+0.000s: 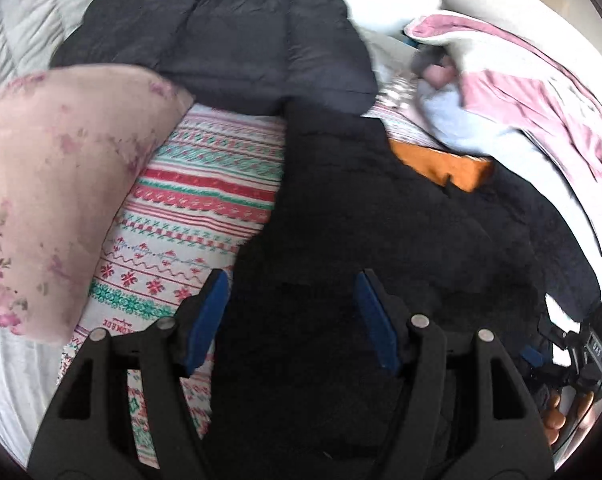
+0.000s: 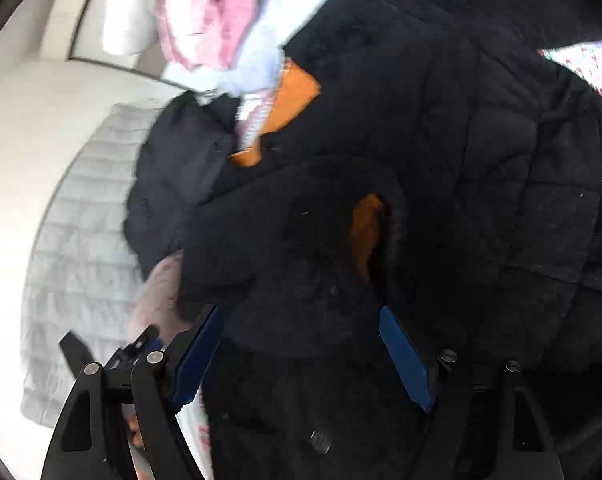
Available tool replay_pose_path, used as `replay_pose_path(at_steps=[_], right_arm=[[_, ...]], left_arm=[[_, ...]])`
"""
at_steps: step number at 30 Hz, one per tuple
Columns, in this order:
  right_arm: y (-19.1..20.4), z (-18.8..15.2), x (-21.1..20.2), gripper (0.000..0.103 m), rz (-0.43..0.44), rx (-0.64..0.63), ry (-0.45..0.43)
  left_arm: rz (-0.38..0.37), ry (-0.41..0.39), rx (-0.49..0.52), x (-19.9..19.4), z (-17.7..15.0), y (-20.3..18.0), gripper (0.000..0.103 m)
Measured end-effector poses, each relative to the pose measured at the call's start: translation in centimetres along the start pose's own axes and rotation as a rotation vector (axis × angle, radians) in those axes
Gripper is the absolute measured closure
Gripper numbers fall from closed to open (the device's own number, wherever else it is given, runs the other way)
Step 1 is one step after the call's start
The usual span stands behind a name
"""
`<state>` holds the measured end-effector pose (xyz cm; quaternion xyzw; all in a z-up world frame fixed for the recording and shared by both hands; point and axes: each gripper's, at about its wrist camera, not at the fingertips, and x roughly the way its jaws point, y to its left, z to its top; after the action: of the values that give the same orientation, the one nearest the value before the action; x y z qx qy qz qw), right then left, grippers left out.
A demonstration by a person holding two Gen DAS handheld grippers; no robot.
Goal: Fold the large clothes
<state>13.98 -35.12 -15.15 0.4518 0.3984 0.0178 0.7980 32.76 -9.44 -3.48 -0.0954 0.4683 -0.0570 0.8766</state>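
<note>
From the left wrist camera, the left gripper (image 1: pixel 289 316) hangs with its blue-padded fingers (image 1: pixel 211 320) spread wide apart, nothing between them but the black jacket (image 1: pixel 361 240) lying below; the jacket sprawls across the middle and right of the bed, its orange lining (image 1: pixel 449 166) showing at an upper fold; to its left lies a patterned blanket (image 1: pixel 205 200) in red, green and white stripes, and a pale floral pillow (image 1: pixel 49 184) rests on the blanket's left edge; beyond them a dark quilted coat (image 1: pixel 221 28) lies flat against the white bedding (image 1: pixel 17 24); at the upper right a heap of pink and white clothes (image 1: pixel 521 100) sits beside the jacket; the right gripper (image 1: pixel 581 356) shows at the lower right edge, too small to read there.

From the right wrist camera, the right gripper (image 2: pixel 301 344) also has its fingers (image 2: pixel 405 364) set wide apart, poised just over a bunched part of the black jacket (image 2: pixel 461 120), clamped on nothing; the orange lining (image 2: pixel 365 232) peeks through an opening just ahead of the fingertips; a light grey quilted garment (image 2: pixel 81 240) lies to the left on the white bedding (image 2: pixel 33 120); the pink and white clothes (image 2: pixel 217 12) are blurred at the top.
</note>
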Motion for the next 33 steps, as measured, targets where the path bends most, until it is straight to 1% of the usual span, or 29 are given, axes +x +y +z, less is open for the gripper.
replay_pose_path(at_steps=[1,2,3,4,5,6,7,8,9,10,12,13,14,15,17,18,19,20,21,22,23,24,27,30,31,32,33], right_arm=[[-0.3,0.3,0.3,0.034,-0.008,0.014,-0.008],[-0.3,0.7,0.7,0.064,-0.024,0.022,-0.017],[-0.2,1.3,1.0,0.076,-0.049,0.019,-0.019],[0.4,1.9,1.3,0.081,-0.057,0.006,-0.014],[1.7,2.6,1.2,0.084,-0.080,-0.043,-0.032],[3.4,3.1,0.8,0.085,-0.129,-0.113,-0.066],[6.0,3.5,0.1,0.086,-0.190,-0.221,-0.111],[7.9,3.7,-0.5,0.086,-0.222,-0.300,-0.145],[10.8,3.6,-1.4,0.086,-0.265,-0.412,-0.208],[14.6,3.0,-3.0,0.086,-0.322,-0.563,-0.301],[18.4,1.8,-4.6,0.086,-0.387,-0.735,-0.415],[20.1,1.0,-5.2,0.086,-0.434,-0.835,-0.484],[20.5,0.8,-5.2,0.086,-0.463,-0.880,-0.505],[20.3,1.0,-4.8,0.086,-0.488,-0.890,-0.503],[17.9,3.5,-2.3,0.086,-0.560,-0.819,-0.430],[14.8,5.7,0.2,0.085,-0.611,-0.719,-0.335],[12.3,7.3,2.0,0.083,-0.637,-0.637,-0.254],[8.4,9.0,4.4,0.082,-0.653,-0.512,-0.128],[6.0,9.7,5.7,0.079,-0.654,-0.436,-0.053],[3.2,10.2,6.3,0.072,-0.608,-0.353,-0.020],[2.7,10.2,5.4,0.064,-0.562,-0.333,-0.070],[2.3,10.2,4.7,0.062,-0.524,-0.298,-0.081],[2.2,10.6,2.3,0.061,-0.433,-0.237,-0.045],[2.3,10.3,-2.9,0.059,-0.327,-0.241,-0.102],[1.9,10.3,-5.0,0.054,-0.295,-0.236,-0.125],[1.4,10.3,-6.4,0.047,-0.278,-0.228,-0.139],[-0.1,10.6,-8.9,0.043,-0.263,-0.190,-0.169]], left_arm=[[0.001,0.002,-0.020,0.7,0.2,0.7,0.036],[-0.006,0.019,-0.035,1.6,0.3,1.1,0.036],[-0.016,0.044,-0.049,2.6,0.5,1.6,0.036],[-0.024,0.073,-0.074,3.8,0.7,2.2,0.036],[-0.025,0.081,-0.094,4.4,0.9,2.6,0.036],[-0.018,0.081,-0.112,4.8,1.1,2.8,0.036],[-0.017,0.081,-0.114,5.1,1.3,2.8,0.037],[-0.022,0.084,-0.109,5.3,1.6,2.6,0.037],[-0.030,0.084,-0.100,5.5,1.9,2.4,0.037],[-0.030,0.080,-0.092,5.6,2.0,2.2,0.037],[0.011,0.071,-0.070,6.1,2.0,1.8,0.037],[0.048,0.076,-0.048,6.6,1.9,1.5,0.037],[0.071,0.089,-0.025,7.3,1.8,1.2,0.037],[0.091,0.107,-0.008,8.1,1.5,1.1,0.037],[0.090,0.122,-0.021,8.7,1.3,1.4,0.037],[0.078,0.130,-0.037,8.8,1.3,1.7,0.037],[0.062,0.136,-0.050,8.8,1.4,1.9,0.037],[0.053,0.137,-0.056,8.7,1.4,2.0,0.037],[0.052,0.135,-0.057,8.5,1.4,2.0,0.037],[0.056,0.133,-0.050,8.5,1.4,1.9,0.037],[0.061,0.134,-0.043,8.5,1.4,1.8,0.037],[0.067,0.134,-0.037,8.5,1.3,1.7,0.037],[0.065,0.145,-0.049,8.6,1.4,1.8,0.037],[0.062,0.137,-0.061,8.0,1.5,2.2,0.037],[0.071,0.127,-0.061,7.5,1.6,2.2,0.037],[0.080,0.117,-0.061,7.2,1.7,2.3,0.037],[0.086,0.105,-0.062,6.7,1.7,2.3,0.037]])
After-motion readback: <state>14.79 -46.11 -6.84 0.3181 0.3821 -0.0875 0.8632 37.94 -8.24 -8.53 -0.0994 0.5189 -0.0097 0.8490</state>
